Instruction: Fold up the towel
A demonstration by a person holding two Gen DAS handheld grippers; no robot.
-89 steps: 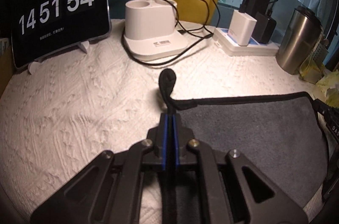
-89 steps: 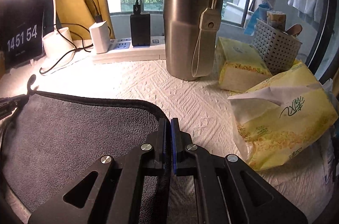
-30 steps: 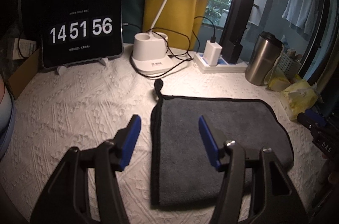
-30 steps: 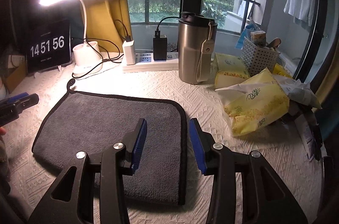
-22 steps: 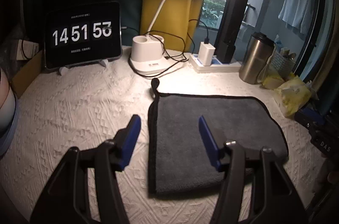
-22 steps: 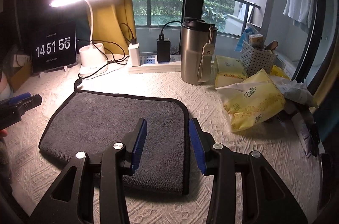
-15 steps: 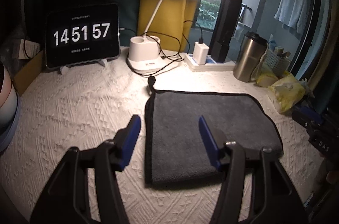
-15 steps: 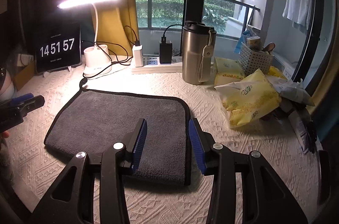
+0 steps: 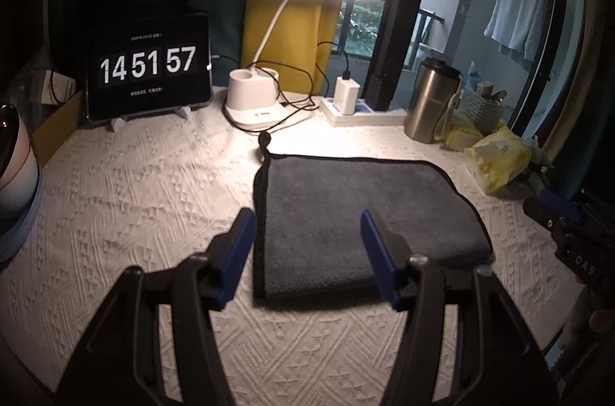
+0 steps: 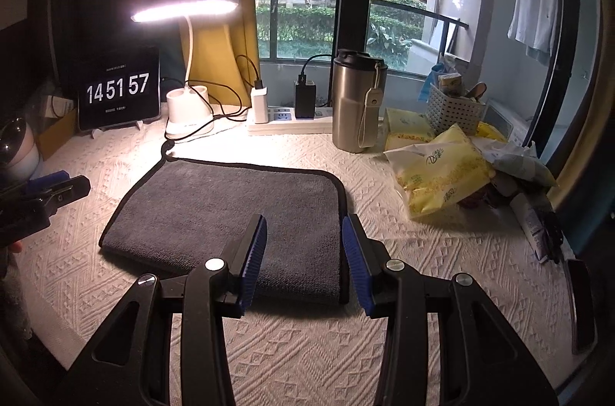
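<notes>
A dark grey towel (image 9: 357,210) with black edging lies folded flat on the white textured tablecloth (image 9: 134,198); it also shows in the right wrist view (image 10: 230,210). Its hanging loop (image 9: 263,139) points toward the lamp. My left gripper (image 9: 305,244) is open and empty, held above the towel's near left part. My right gripper (image 10: 303,244) is open and empty above the towel's near right edge. The left gripper appears at the left edge of the right wrist view (image 10: 42,194), and the right gripper at the right edge of the left wrist view (image 9: 565,217).
At the back stand a tablet clock (image 9: 148,66), a lit desk lamp (image 9: 251,98), a power strip (image 9: 361,110) with chargers, and a steel tumbler (image 10: 355,106). Yellow tissue packs (image 10: 438,171) and a white basket (image 10: 455,110) crowd the right. A pink-white object (image 9: 15,171) sits left.
Both grippers, shut on the towel's far corners three seconds ago, have let go, opened, and drawn back and up. The towel lies still.
</notes>
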